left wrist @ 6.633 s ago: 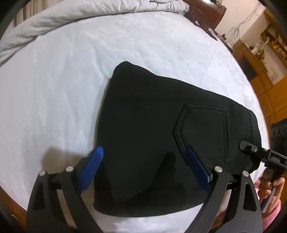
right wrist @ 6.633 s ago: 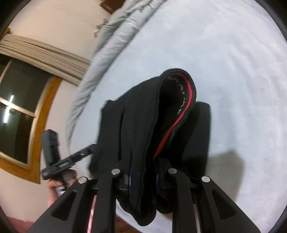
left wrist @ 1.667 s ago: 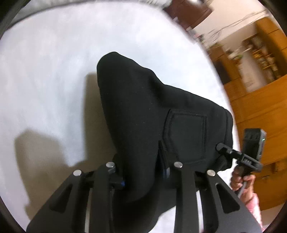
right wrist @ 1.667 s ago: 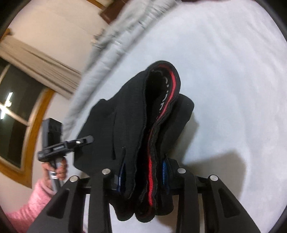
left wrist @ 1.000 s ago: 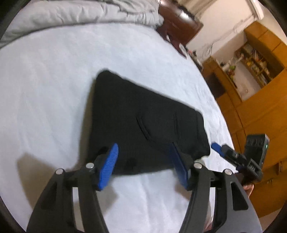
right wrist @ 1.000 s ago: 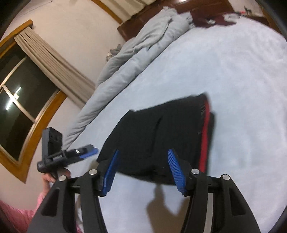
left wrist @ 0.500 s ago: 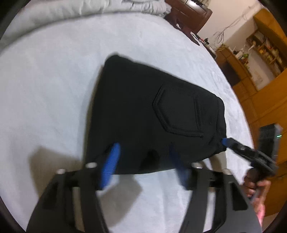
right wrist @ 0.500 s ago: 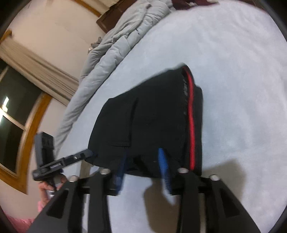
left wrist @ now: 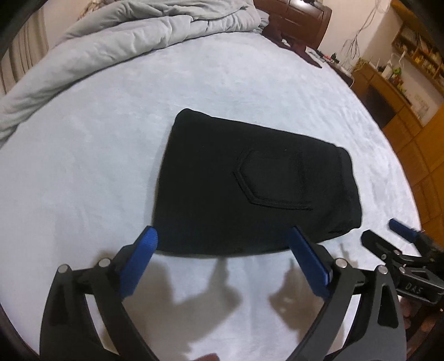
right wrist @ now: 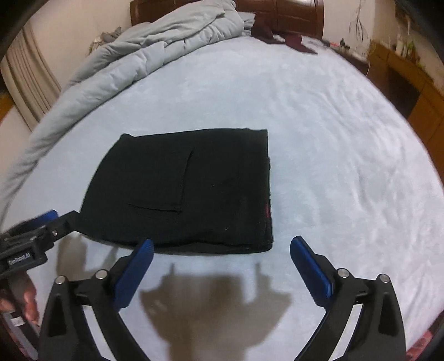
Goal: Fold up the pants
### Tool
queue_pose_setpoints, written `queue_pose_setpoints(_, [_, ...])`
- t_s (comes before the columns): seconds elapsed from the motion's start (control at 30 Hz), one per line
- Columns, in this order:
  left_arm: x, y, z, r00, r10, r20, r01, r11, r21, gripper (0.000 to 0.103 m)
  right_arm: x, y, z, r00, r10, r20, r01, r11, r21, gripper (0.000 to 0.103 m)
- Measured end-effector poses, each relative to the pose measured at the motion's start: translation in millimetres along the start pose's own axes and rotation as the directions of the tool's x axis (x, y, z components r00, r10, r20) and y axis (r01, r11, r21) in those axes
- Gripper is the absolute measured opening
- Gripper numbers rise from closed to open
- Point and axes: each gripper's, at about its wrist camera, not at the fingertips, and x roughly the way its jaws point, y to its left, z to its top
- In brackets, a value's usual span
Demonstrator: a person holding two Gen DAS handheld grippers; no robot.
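Observation:
The black pants (left wrist: 249, 188) lie folded into a flat rectangle on the pale bed sheet (left wrist: 83, 172), back pocket up. In the right wrist view the pants (right wrist: 188, 188) show a thin red trim at their right edge. My left gripper (left wrist: 222, 236) is open and empty, just short of the pants' near edge. My right gripper (right wrist: 222, 244) is open and empty, also at the near edge, over the pants' right half. Each gripper shows at the edge of the other's view: the right one (left wrist: 399, 233) and the left one (right wrist: 47, 219).
A crumpled grey duvet (left wrist: 125, 36) lies along the far left side of the bed. A dark wooden headboard (right wrist: 291, 14) and dark clothes (right wrist: 291, 39) are at the far end. Wooden cabinets (left wrist: 410, 116) stand to the right of the bed.
Both grippers held the folded pants up, then let go and opened. The pants now lie flat on the sheet and both grippers have drawn back toward the near edge.

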Motion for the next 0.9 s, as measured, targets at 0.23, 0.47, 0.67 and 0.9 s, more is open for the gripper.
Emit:
queue_pose_setpoints(0.23, [3.9, 1.4, -2.4, 0.985, 0.168, 0.03, -0.169, 0.984, 0.057, 0.096, 6.2, -4.6, -0.1, 1.0, -0.007, -0.025, 0.008, 0.999, 0.034, 0.099])
queue_pose_setpoints(0.47, [3.2, 9.4, -3.2, 0.983, 0.177, 0.052, -0.181, 0.981, 0.073, 0.096, 14.6, -12.3, -4.0, 0.999, 0.004, -0.043, -0.002, 0.999, 0.046, 0.099])
queue_pose_setpoints(0.67, [8.4, 14.6, -6.8, 0.984, 0.173, 0.033, -0.175, 0.982, 0.066, 0.096, 23.3, -11.0, -8.5, 0.998, 0.01, -0.064, -0.007, 0.999, 0.046, 0.099])
queue_pose_setpoints(0.9, [11.3, 15.2, -10.8, 0.982, 0.188, 0.023, -0.189, 0.98, 0.069, 0.096, 27.1, -11.6, -9.3, 0.997, 0.014, -0.069, -0.011, 0.999, 0.045, 0.099])
